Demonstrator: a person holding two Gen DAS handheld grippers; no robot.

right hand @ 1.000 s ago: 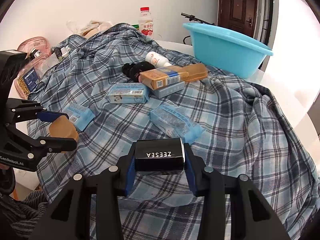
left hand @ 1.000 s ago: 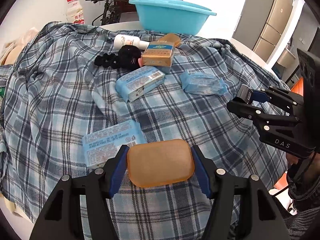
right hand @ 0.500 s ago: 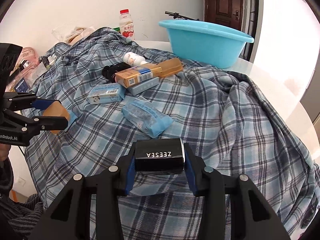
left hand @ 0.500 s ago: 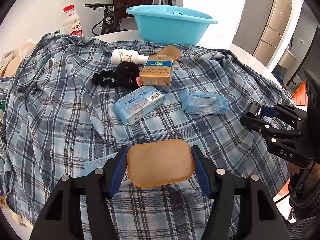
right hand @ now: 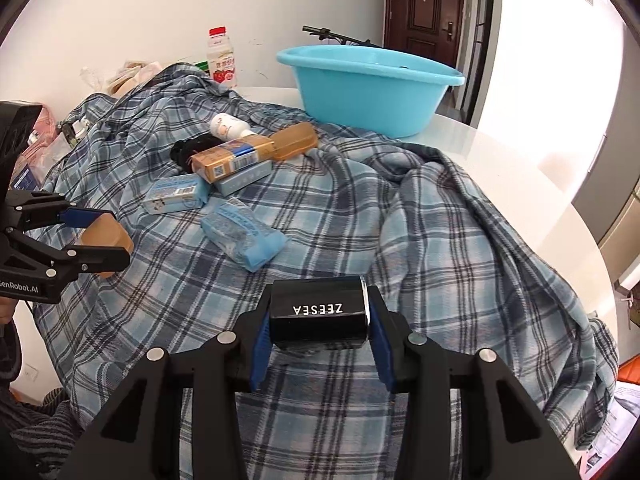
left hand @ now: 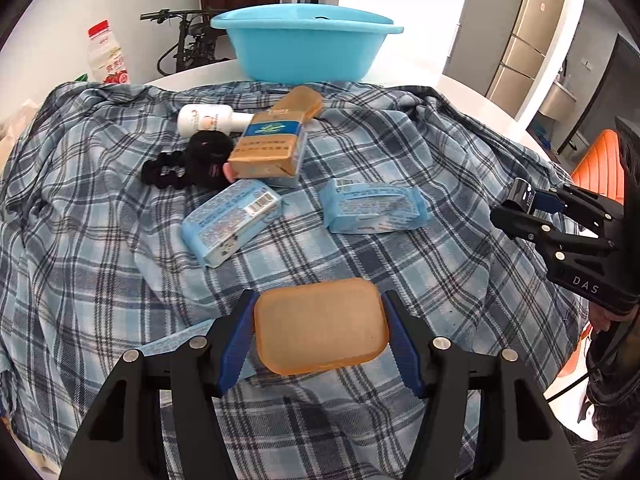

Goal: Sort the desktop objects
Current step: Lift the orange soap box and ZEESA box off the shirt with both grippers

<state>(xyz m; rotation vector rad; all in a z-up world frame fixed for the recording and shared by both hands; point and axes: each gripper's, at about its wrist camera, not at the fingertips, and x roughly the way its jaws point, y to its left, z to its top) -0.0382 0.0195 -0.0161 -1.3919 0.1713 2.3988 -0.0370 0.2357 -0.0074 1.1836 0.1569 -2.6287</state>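
Note:
My left gripper (left hand: 320,336) is shut on a tan rounded case (left hand: 320,330), held above the plaid cloth (left hand: 80,240); it also shows in the right wrist view (right hand: 106,236). My right gripper (right hand: 318,326) is shut on a black ZEESEA box (right hand: 318,312), also seen at the right edge of the left wrist view (left hand: 524,196). Ahead on the cloth lie two blue tissue packs (left hand: 230,222) (left hand: 374,212), a brown-and-blue carton (left hand: 270,148), a tan case (left hand: 304,100), a white bottle (left hand: 208,120) and a black scrunchie (left hand: 192,162). A blue basin (left hand: 306,44) stands at the back.
A third blue pack (left hand: 176,340) lies under my left gripper. A red-capped drink bottle (left hand: 106,58) stands at the back left. Bare white tabletop (right hand: 500,160) curves around the right. An orange chair (left hand: 600,168) is at the right. Pink bags (right hand: 36,148) sit at the left edge.
Both grippers have moved forward toward the basin with their loads still held. The blue pack near my left gripper has slid under the fingers in view.

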